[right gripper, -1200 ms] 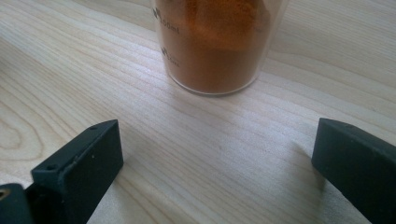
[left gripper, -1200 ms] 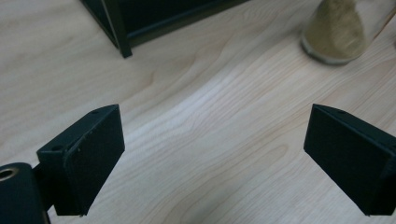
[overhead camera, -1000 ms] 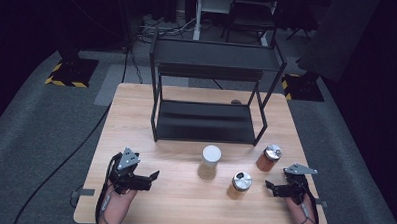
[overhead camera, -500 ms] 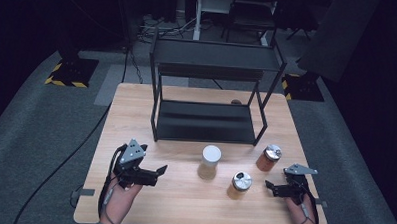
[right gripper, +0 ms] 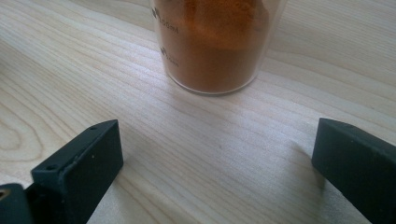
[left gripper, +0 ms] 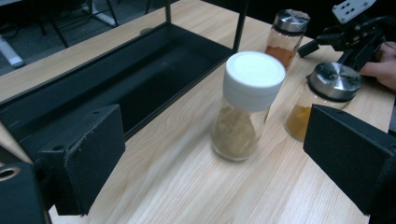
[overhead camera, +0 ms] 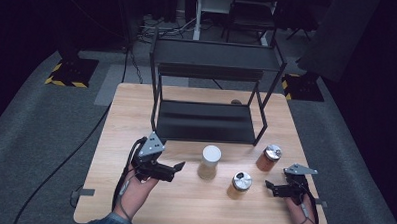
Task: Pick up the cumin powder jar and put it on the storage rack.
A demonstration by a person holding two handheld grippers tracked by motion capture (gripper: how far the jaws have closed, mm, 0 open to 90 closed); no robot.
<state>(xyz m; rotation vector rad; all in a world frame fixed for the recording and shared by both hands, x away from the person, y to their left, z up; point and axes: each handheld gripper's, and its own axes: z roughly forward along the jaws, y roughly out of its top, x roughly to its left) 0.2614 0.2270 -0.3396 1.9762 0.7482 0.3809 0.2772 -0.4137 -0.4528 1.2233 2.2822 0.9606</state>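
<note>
On the wooden table the black two-tier shelf rack stands at the far side, three spice jars before it. I judge I'm on the approach: my left gripper, jaws spread and empty, points at the white-lidded jar, which stands just ahead, not yet between them. Next I'd straddle its glass body squarely before closing. My right gripper, also spread, rests near the steel-lidded orange jar, apart from it.
</note>
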